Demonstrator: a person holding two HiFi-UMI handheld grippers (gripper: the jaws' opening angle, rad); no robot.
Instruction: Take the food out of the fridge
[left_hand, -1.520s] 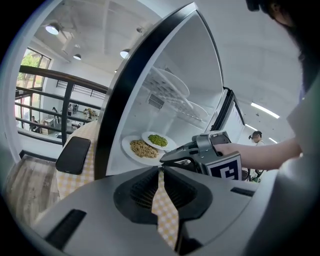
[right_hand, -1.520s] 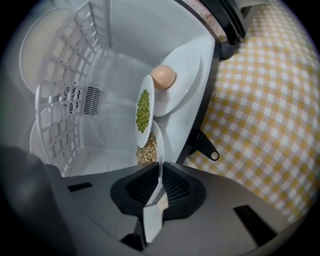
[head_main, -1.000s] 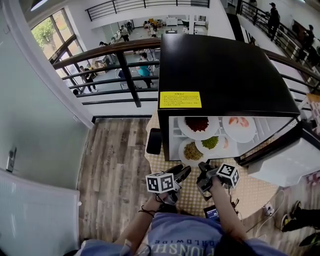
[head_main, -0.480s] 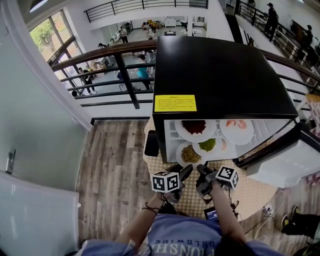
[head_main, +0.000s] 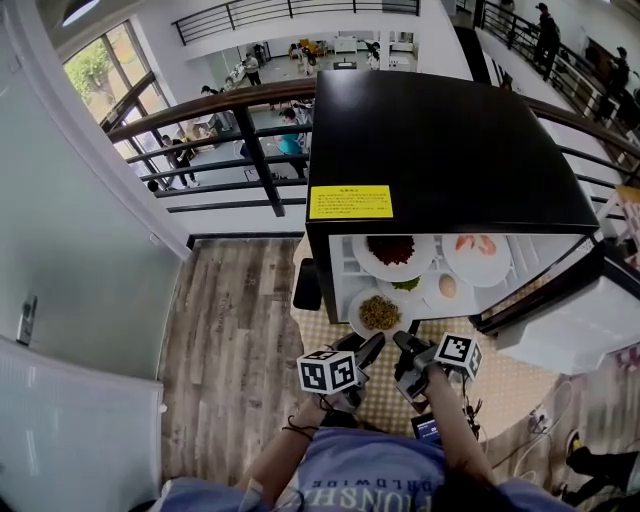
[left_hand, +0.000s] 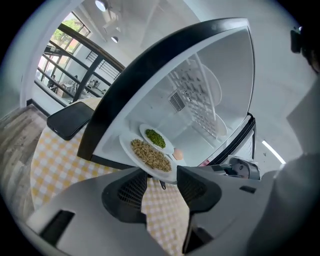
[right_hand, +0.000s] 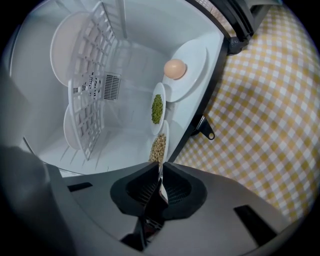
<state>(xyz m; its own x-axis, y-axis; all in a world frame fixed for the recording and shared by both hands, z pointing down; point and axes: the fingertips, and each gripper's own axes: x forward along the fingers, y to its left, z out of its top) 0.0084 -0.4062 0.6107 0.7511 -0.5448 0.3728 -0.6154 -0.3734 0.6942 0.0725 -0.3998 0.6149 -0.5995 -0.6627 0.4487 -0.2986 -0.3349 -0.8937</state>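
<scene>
Right tool pinches the seed plate rim, overhanging the fridge sill.

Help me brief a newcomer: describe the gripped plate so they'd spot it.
Find the open black fridge on the yellow checked tablecloth. Frontmost on its lower level is a round white plate, rim in the jaws of the right gripper. Only it holds tan grains.

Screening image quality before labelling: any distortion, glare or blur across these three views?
Head view: fisheye bends the railing, daylight is bright, the fridge is sharp. Left gripper view: dark rounded corners, the plate of grains in focus. Right gripper view: same dark corners, white interior evenly lit, the egg crisp, no motion blur.
</scene>
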